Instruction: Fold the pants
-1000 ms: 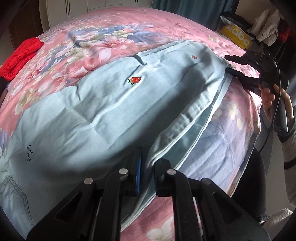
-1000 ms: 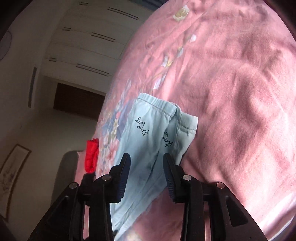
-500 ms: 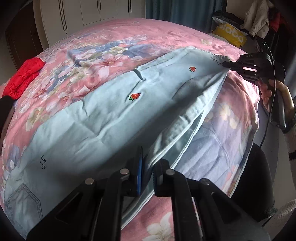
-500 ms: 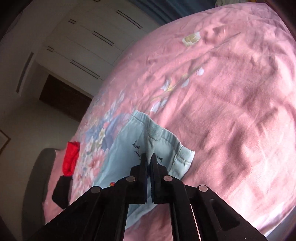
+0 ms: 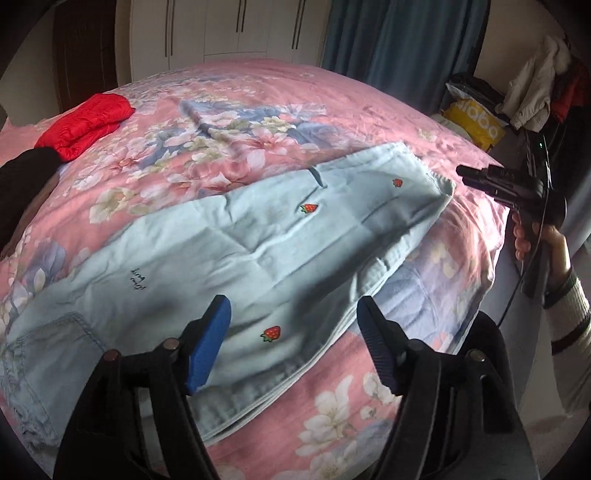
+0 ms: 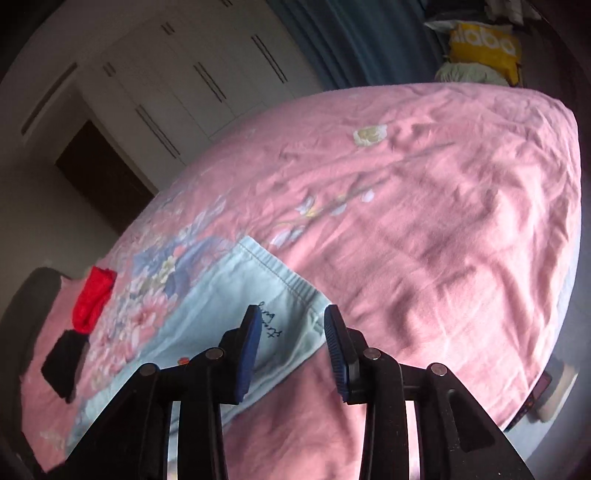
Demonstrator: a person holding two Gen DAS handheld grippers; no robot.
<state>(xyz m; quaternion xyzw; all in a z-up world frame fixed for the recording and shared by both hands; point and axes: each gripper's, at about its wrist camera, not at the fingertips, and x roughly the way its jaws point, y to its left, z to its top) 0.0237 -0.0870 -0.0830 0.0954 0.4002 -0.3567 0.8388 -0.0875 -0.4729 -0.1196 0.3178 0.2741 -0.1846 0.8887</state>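
The pants [image 5: 258, 254], pale blue with small strawberry motifs, lie folded lengthwise across the pink floral bedspread [image 5: 258, 110], running from the lower left of the left wrist view up toward the right edge of the bed; a stitched back pocket shows at the lower left, and handwritten-style lettering sits on the fabric above it. The left gripper [image 5: 293, 332] hovers over the near edge of the pants with its jaws spread wide and nothing between them; its blue pads [image 5: 207, 350] are clear of the cloth. The right gripper [image 6: 291, 332] is likewise released, jaws apart; in its own view the waistband end of the pants [image 6: 258, 295], with its elastic band and lettering, lies just beyond and partly between the fingertips, though whether they touch the fabric cannot be told. In the left wrist view the right gripper [image 5: 480, 179] appears just off the far corner of the pants, held by the right hand [image 5: 532, 236] in a striped cuff. A red garment [image 5: 85, 123] lies well apart near the far left of the bed, with a dark item [image 5: 22, 184] beside it; a yellow bag [image 5: 474, 123] sits past the bed's right side; white wardrobe doors [image 5: 221, 29] and a blue curtain [image 5: 399, 44] stand behind.
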